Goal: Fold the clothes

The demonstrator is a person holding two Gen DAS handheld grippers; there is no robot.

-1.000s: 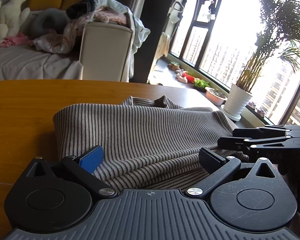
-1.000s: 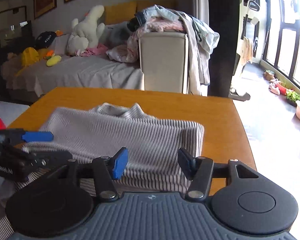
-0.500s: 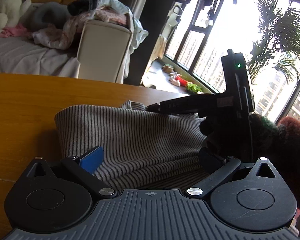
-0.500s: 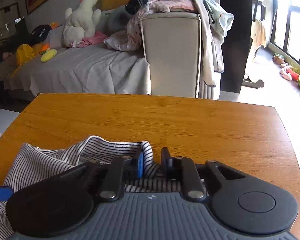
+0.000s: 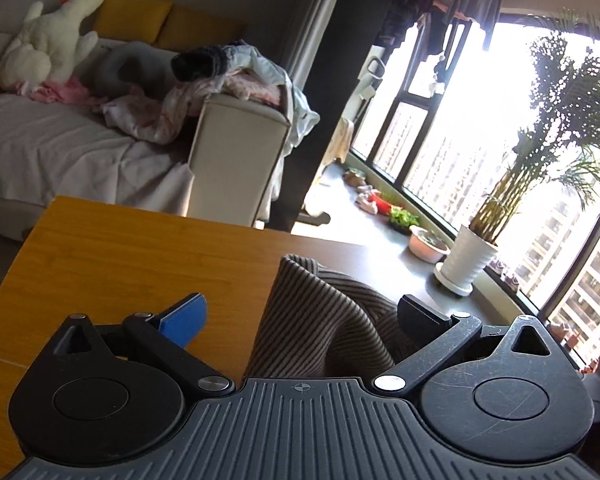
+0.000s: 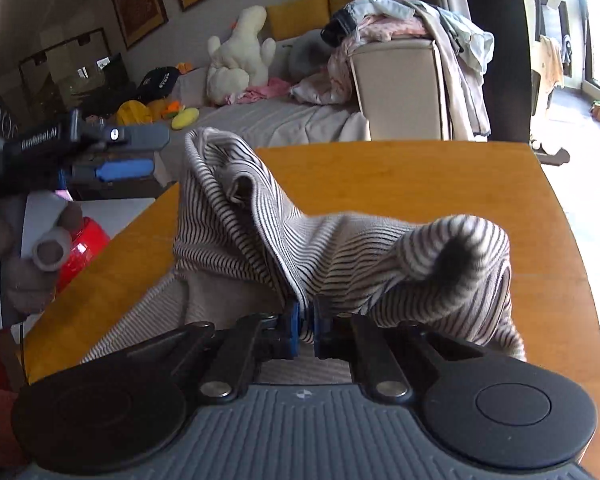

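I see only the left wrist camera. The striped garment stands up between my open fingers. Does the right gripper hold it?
Observer: Yes. The right gripper is shut on a fold of the striped garment.
Operator: Does my left gripper touch the cloth?
Observer: No. The left gripper hangs open beside the garment, apart from it.
Operator: Is all the cloth off the table?
Observer: No. The pinched fold is raised, but the cloth at the near left edge lies on the wooden table.

Two close wrist views, both over the wooden table [image 5: 132,248].
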